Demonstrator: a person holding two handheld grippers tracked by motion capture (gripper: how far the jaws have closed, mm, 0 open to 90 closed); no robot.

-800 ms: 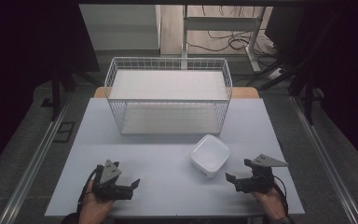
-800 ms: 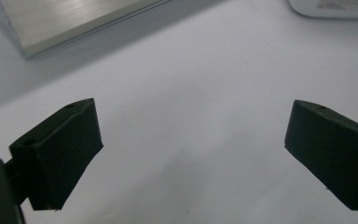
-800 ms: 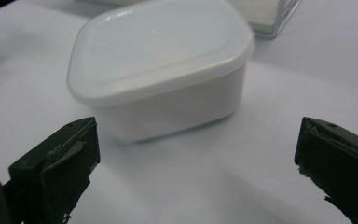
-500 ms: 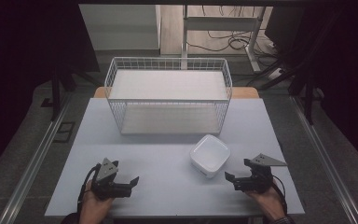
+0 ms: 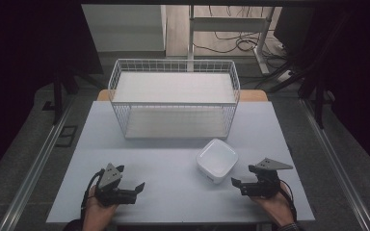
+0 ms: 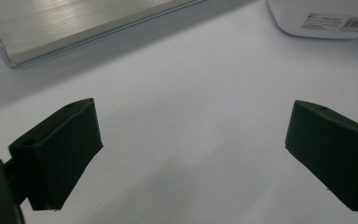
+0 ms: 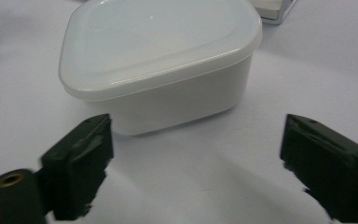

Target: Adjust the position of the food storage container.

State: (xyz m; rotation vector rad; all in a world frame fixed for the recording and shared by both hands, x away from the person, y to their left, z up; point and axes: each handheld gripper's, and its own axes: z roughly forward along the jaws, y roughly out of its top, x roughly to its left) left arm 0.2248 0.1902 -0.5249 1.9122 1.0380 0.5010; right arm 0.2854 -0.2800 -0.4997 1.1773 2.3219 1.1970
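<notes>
A white lidded plastic container (image 5: 217,161) stands on the white table (image 5: 173,163), just in front of the wire basket's right end. My right gripper (image 5: 242,176) rests low at the front right, a short way from the container, with its jaws pointing toward it. In the right gripper view the container (image 7: 158,60) lies just beyond the open gripper (image 7: 196,168), and nothing is between the jaws. At the front left, my left gripper (image 5: 132,178) points right across the table. Its jaws (image 6: 193,158) stand wide apart over bare tabletop, and a corner of the container (image 6: 321,18) shows far ahead.
A large white wire basket (image 5: 174,98) with a pale board in its bottom sits at the back middle of the table. Its base (image 6: 74,23) shows at the upper left of the left gripper view. Dark floor and cables lie beyond the table.
</notes>
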